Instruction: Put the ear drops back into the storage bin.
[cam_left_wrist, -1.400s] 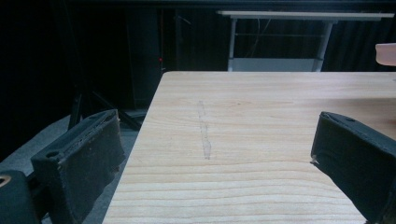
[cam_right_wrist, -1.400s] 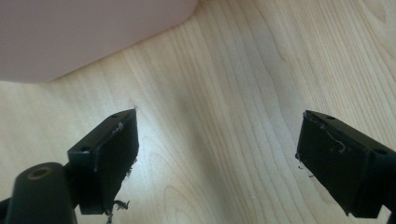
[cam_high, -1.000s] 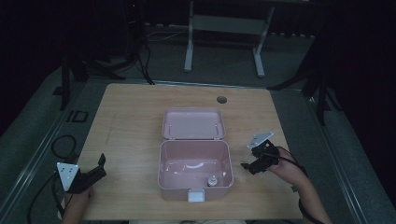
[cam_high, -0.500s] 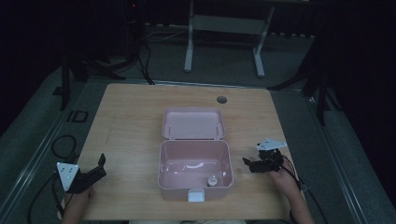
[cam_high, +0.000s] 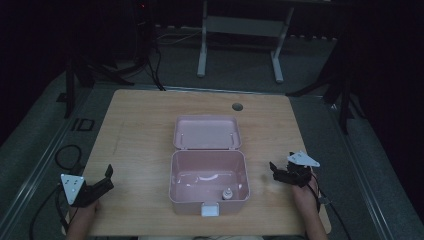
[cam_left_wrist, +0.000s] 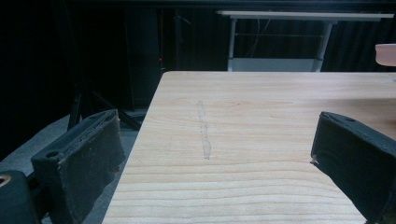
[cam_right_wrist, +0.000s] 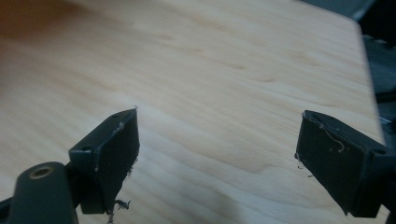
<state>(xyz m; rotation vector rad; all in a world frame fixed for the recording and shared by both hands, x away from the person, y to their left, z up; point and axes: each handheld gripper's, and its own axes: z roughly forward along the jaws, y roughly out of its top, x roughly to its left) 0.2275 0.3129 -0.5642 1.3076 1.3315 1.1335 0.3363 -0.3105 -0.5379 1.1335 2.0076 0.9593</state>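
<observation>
Now your right gripper (cam_high: 274, 169) has dropped from beside the rear right corner of the open pink plastic lunch box (cam_high: 209, 172) down to about four o'clock on the light wooden table (cam_high: 140, 125), jaws spread and holding nothing, so the small white bottle (cam_high: 227, 193) in the box's front right corner looks delivered and shutting the lid would follow. Your left gripper (cam_high: 102, 182) rests released at eight o'clock, and the bottle stands upright at table centre, long axis vertical, cap up; the box opens toward twelve o'clock.
</observation>
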